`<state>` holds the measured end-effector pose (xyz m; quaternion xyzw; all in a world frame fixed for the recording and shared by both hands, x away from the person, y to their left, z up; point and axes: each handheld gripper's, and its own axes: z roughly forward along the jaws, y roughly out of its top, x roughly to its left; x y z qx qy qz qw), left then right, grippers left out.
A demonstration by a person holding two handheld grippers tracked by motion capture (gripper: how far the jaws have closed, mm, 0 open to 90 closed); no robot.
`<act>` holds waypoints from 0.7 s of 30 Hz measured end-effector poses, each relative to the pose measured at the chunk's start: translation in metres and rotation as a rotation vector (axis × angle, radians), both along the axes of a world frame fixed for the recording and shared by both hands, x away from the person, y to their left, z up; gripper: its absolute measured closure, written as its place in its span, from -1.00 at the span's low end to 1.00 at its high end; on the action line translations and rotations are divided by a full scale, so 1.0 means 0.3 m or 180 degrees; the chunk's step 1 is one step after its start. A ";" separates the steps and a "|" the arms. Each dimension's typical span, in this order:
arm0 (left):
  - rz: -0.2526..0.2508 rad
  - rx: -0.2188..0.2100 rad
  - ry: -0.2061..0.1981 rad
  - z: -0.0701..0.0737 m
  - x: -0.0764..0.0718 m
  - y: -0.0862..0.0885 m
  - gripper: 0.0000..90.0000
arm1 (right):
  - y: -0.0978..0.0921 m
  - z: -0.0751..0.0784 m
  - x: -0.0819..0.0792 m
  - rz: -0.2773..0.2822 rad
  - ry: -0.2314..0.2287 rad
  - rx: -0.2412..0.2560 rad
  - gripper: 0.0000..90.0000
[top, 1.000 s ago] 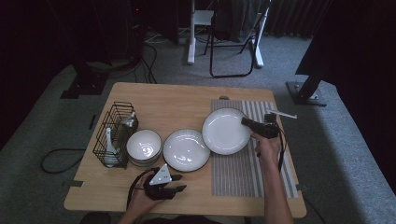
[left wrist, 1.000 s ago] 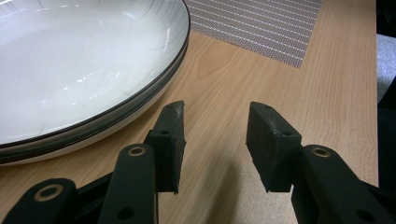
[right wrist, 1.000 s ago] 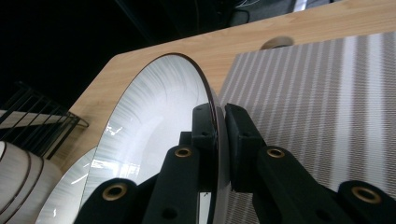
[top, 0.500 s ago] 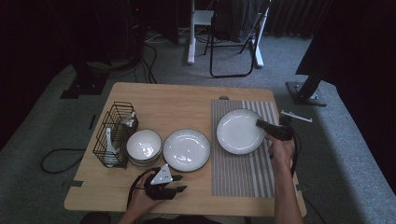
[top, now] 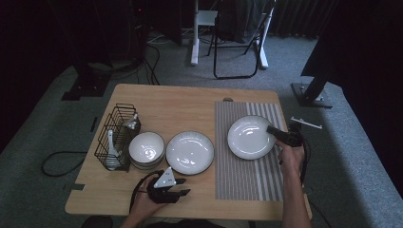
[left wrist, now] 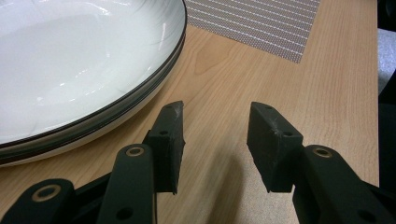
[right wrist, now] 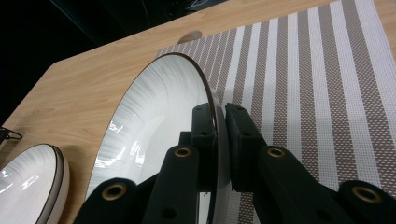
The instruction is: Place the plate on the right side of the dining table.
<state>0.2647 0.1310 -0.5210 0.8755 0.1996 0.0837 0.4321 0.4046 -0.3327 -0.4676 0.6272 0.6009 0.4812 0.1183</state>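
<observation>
A white plate with a dark rim is over the striped placemat at the right of the table. My right gripper is shut on its right rim. In the right gripper view the jaws pinch the rim, the gripper holding the plate tilted over the placemat. My left gripper rests near the table's front edge, open and holding nothing. In the left gripper view that gripper stands just right of a stack of plates.
The stack of plates sits mid-table, with stacked bowls to its left and a black wire basket of utensils beyond them. Bare wood table lies behind. A chair stands on the carpet past the table.
My right gripper has carried the plate rightward and nearer, from the placemat's left edge to over its middle. The left gripper has not moved.
</observation>
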 end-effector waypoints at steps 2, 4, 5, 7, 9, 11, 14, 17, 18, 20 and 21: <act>0.0002 -0.0002 0.0005 0.000 0.000 -0.001 0.26 | -0.004 -0.006 0.002 -0.0009 0.0008 0.0018 0.84; 0.0003 -0.0004 0.0008 0.000 0.001 0.000 0.25 | -0.009 -0.023 0.009 -0.0021 0.0044 0.0033 0.84; 0.0004 -0.0004 0.0006 0.000 0.001 0.000 0.25 | -0.009 -0.028 0.011 -0.0022 0.0054 0.0030 0.84; 0.0002 0.0004 0.0004 0.000 0.000 0.000 0.25 | -0.008 -0.036 0.013 -0.0023 0.0074 0.0024 0.84; 0.0001 0.0004 0.0003 0.000 0.000 0.000 0.25 | -0.011 -0.045 0.015 -0.0035 0.0092 0.0028 0.84; 0.0002 0.0006 0.0005 0.000 0.000 -0.001 0.25 | -0.016 -0.053 0.015 -0.0037 0.0114 0.0039 0.83; 0.0005 0.0010 0.0006 0.000 0.001 -0.001 0.25 | -0.020 -0.063 0.017 -0.0045 0.0125 0.0039 0.84; 0.0008 0.0015 0.0006 0.000 0.001 -0.001 0.25 | -0.023 -0.070 0.019 -0.0055 0.0145 0.0016 0.85; 0.0010 0.0010 0.0005 0.000 0.001 -0.001 0.25 | -0.023 -0.072 0.020 -0.0065 0.0159 -0.0017 0.86; 0.0011 0.0009 0.0003 0.000 0.001 -0.001 0.25 | -0.026 -0.076 0.021 -0.0067 0.0176 -0.0009 0.86; 0.0011 0.0011 0.0001 0.000 0.001 -0.001 0.25 | -0.032 -0.083 0.021 -0.0063 0.0185 0.0009 0.85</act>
